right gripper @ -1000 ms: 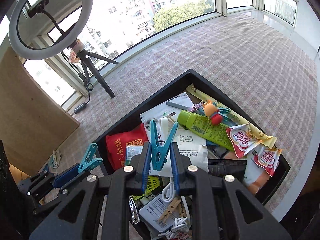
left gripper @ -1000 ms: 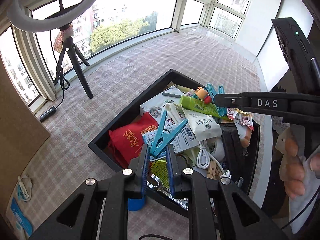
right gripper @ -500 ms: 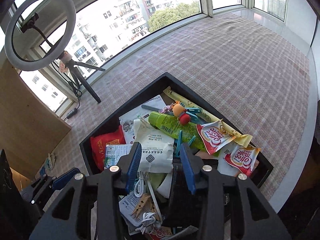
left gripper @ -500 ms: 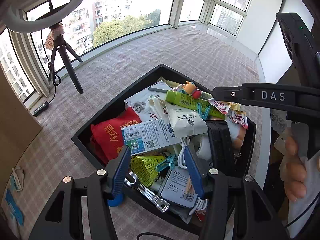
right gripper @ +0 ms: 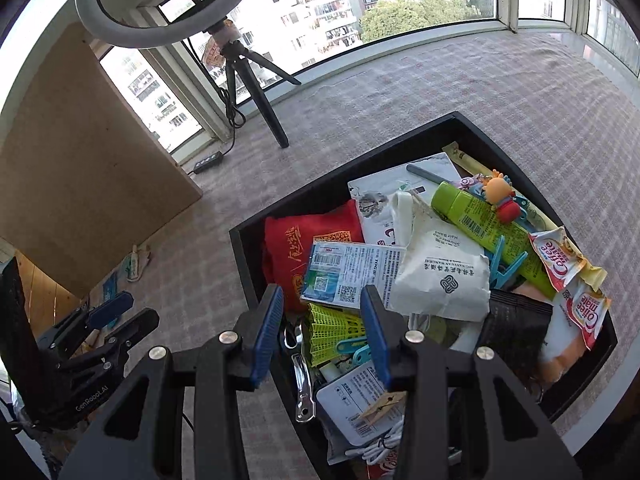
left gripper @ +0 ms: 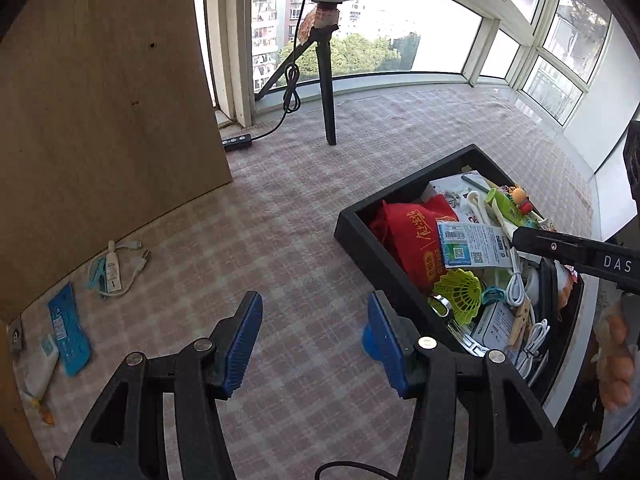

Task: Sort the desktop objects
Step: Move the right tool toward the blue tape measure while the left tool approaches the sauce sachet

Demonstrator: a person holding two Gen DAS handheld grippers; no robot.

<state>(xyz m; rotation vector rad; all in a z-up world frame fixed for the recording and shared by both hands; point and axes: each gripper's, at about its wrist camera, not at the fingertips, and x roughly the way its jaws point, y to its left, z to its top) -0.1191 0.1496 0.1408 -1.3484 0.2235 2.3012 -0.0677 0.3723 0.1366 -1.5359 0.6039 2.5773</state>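
Note:
A black tray (left gripper: pixel 360 240) (right gripper: pixel 256 276) on the checked cloth holds a red bag (right gripper: pixel 308 240), a green tube (right gripper: pixel 480 220), a white pouch (right gripper: pixel 444 276), a yellow shuttlecock (right gripper: pixel 332 328), blue clothespins (right gripper: pixel 504 268), snack packets (right gripper: pixel 560 256) and cables. My left gripper (left gripper: pixel 312 336) is open and empty over bare cloth left of the tray; it also shows at the left in the right wrist view (right gripper: pixel 120 316). My right gripper (right gripper: pixel 320 328) is open and empty above the tray's near corner, over the shuttlecock.
A ring light tripod (left gripper: pixel 326 92) and its cable remote (left gripper: pixel 238 142) stand at the back by the windows. A brown board (left gripper: pixel 100 120) stands at the left. Blue packets (left gripper: pixel 68 332), a small tube and a white cable (left gripper: pixel 116 268) lie by it.
Both grippers held blue clothespins a second ago, then opened and dropped them in the tray. The left gripper has since swung left, away from the tray, over bare cloth.

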